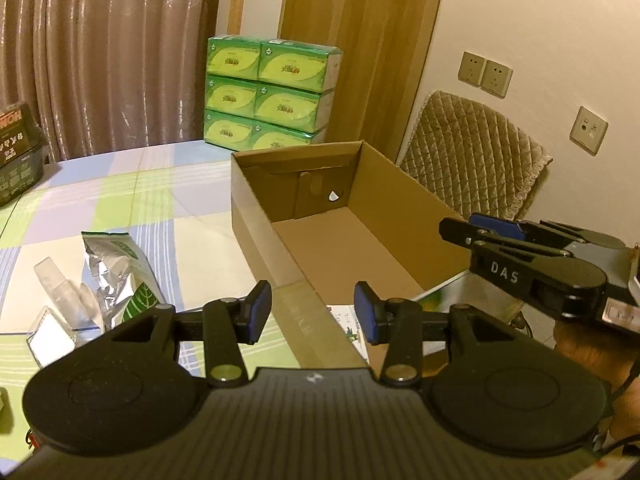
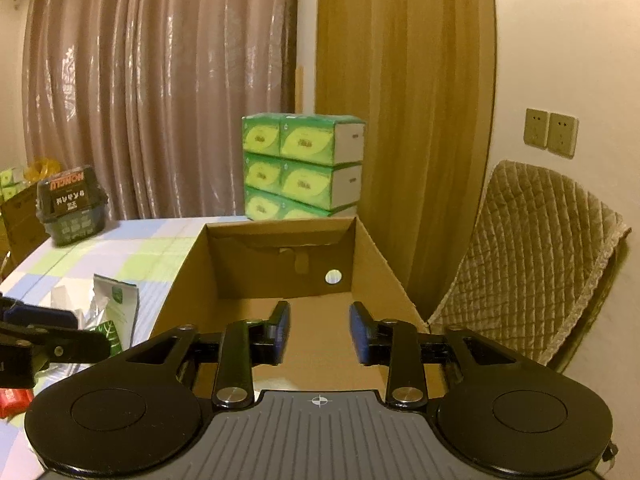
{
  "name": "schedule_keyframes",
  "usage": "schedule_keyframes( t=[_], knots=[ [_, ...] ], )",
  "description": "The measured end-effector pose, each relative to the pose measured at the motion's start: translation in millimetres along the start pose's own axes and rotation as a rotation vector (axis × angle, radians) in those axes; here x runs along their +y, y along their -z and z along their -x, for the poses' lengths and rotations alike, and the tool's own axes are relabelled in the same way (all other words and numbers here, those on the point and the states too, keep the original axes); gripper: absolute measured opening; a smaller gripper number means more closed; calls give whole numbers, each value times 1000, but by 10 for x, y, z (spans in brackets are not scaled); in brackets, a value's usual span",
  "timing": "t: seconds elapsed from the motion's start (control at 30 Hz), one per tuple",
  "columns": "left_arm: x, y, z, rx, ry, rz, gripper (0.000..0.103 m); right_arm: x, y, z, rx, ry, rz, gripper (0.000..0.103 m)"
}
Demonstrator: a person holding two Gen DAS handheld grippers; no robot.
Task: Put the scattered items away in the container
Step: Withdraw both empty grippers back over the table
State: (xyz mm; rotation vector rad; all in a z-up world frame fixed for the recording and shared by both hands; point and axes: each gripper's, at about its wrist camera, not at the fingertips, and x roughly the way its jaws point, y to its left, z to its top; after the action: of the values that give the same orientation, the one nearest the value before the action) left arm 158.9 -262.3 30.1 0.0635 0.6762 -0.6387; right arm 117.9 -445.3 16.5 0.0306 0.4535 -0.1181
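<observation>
Right hand-held gripper (image 2: 319, 334): tilted down over the cardboard box (image 2: 372, 264), jaws narrowly apart, empty.
Left hand-held gripper (image 1: 313, 312): over the box's near-left corner, narrowly apart, empty.
Foil pouch (image 1: 116, 276): on counter (image 1: 168, 200), left of box.

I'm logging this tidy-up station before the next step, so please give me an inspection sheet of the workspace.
Surface: table under a pastel checked cloth, partly covered.
Job's things: open brown cardboard box, no item visible inside; silver foil pouch with green leaf print and clear plastic packets lying left of it.
Clutter: dark green basket with a printed label at the far left corner; small red packet.
Grippers: left gripper open, nothing between its jaws; right gripper open over the box, nothing between its jaws.
Cables: nothing seen.
Surroundings: stacked green tissue packs, brown curtain, quilted chair back, wall sockets.
</observation>
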Motion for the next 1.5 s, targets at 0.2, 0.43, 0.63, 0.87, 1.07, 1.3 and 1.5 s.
schedule_keyframes(
  t=[0.2,0.43,0.63,0.87,1.07,1.3,1.5],
  knots=[
    [92,102,74,12,-11,15,42,-11,80,199,-11,8,-19,64],
    [247,294,264,26,-40,35,46,153,240,493,1,-9,-15,65],
    [464,629,528,60,-113,36,51,453,345,744,10,-66,9,68],
    [831,1152,898,125,-209,84,72,906,523,955,32,-158,62,89],
    [1068,1392,1172,146,-308,72,85,1300,695,999,100,-247,113,97],
    [1310,1512,1393,123,-370,79,94,1595,819,927,159,-299,158,101],
    [1459,1525,1437,115,-381,74,96,1752,877,820,188,-301,180,101]
  ],
)
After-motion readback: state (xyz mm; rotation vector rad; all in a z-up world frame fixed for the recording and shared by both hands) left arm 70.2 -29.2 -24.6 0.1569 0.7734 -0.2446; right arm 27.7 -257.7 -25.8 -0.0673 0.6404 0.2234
